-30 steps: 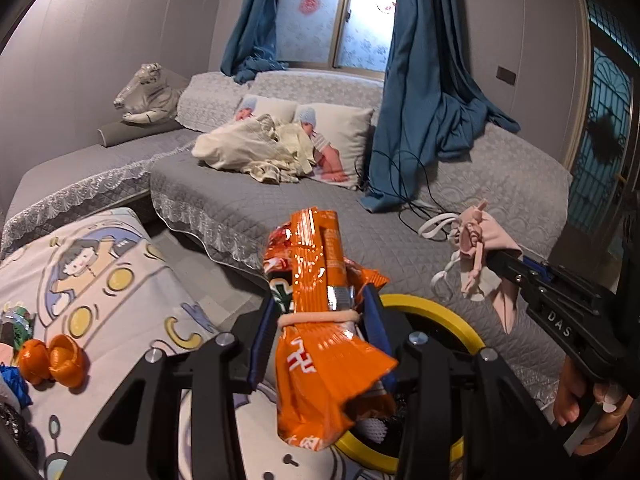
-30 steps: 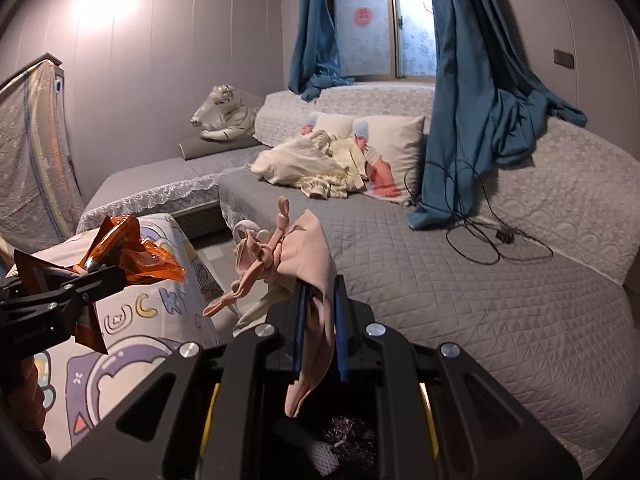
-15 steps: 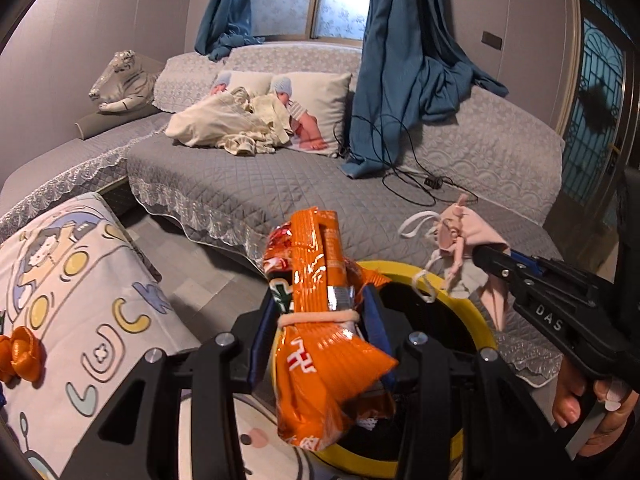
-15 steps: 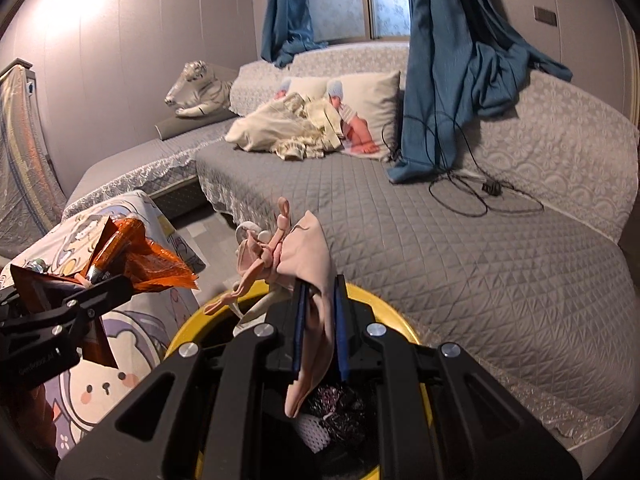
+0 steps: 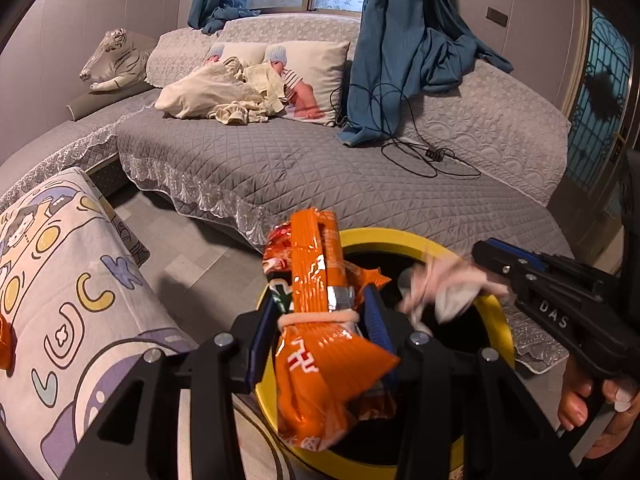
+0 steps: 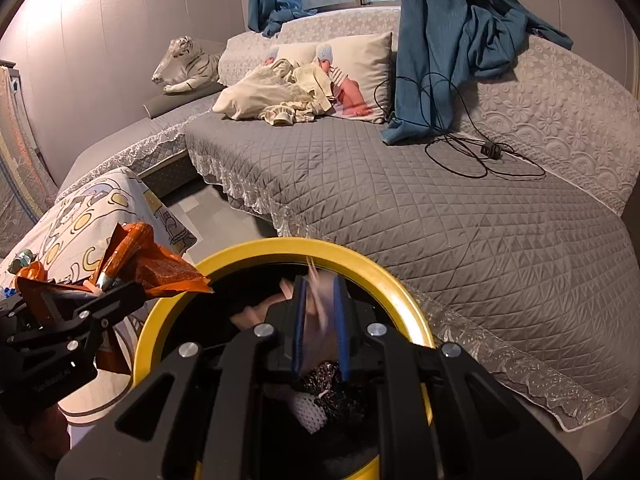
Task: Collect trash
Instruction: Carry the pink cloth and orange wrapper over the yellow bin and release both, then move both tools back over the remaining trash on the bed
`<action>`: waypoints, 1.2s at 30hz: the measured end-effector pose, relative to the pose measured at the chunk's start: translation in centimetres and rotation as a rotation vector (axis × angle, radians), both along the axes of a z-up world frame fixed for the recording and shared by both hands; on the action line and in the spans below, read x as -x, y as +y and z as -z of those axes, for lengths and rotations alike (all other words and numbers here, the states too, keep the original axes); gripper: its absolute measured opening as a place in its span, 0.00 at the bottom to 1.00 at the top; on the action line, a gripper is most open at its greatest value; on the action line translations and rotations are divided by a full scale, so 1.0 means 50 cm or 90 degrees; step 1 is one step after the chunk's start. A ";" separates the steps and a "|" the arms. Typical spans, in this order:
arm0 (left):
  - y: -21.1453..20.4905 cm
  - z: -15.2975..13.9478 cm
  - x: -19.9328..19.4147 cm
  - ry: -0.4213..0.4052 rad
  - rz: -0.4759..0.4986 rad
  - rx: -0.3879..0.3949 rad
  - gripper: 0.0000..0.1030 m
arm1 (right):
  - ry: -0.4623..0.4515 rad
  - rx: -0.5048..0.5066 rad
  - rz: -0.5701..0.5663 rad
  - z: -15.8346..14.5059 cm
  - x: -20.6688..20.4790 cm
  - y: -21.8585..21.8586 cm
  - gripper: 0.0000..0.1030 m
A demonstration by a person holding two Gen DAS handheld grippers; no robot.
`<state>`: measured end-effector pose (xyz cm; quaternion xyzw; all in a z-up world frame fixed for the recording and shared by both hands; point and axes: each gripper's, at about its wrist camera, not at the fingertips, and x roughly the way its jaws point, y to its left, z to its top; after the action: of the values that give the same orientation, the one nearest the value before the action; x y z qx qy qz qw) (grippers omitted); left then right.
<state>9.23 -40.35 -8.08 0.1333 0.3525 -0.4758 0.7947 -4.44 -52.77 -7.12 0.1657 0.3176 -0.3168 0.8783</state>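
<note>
My left gripper (image 5: 320, 320) is shut on an orange snack bag (image 5: 316, 364) bound with a rubber band, held over the near rim of a yellow-rimmed bin (image 5: 400, 236). My right gripper (image 6: 320, 320) is shut on a pink fabric scrap (image 6: 316, 340), motion-blurred, over the bin's (image 6: 280, 246) dark mouth. In the left wrist view the right gripper (image 5: 484, 252) comes in from the right with the pink scrap (image 5: 440, 288) dangling at its tip. In the right wrist view the left gripper (image 6: 132, 292) and orange bag (image 6: 160, 268) sit at the bin's left edge. Dark and white trash (image 6: 320, 400) lies inside.
A grey quilted sofa (image 5: 320, 168) wraps behind the bin, with a black cable (image 5: 420, 152), blue curtain (image 5: 400, 60), pillows and cream clothes (image 5: 216, 96). A cartoon-print cloth (image 5: 60, 280) covers a table at left. Tiled floor (image 5: 192, 256) lies between.
Both grippers have sunk toward the bin, whose mouth now fills the lower views. The pink scrap, earlier sticking up from the right jaws, now hangs blurred over the opening.
</note>
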 end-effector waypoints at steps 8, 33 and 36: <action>-0.002 0.008 -0.014 0.039 -0.024 -0.001 0.61 | -0.002 -0.001 0.010 -0.004 0.006 -0.007 0.12; 0.426 -0.151 -0.174 -0.038 -0.270 0.062 0.72 | -0.083 0.071 -0.187 -0.149 -0.146 0.192 0.28; 0.512 -0.164 -0.183 -0.057 -0.311 0.050 0.73 | -0.094 0.078 -0.249 -0.173 -0.192 0.254 0.33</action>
<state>18.40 -14.74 0.12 0.0343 0.3200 -0.2761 0.9056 5.19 -40.10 1.52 0.0696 0.2587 -0.1461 0.9523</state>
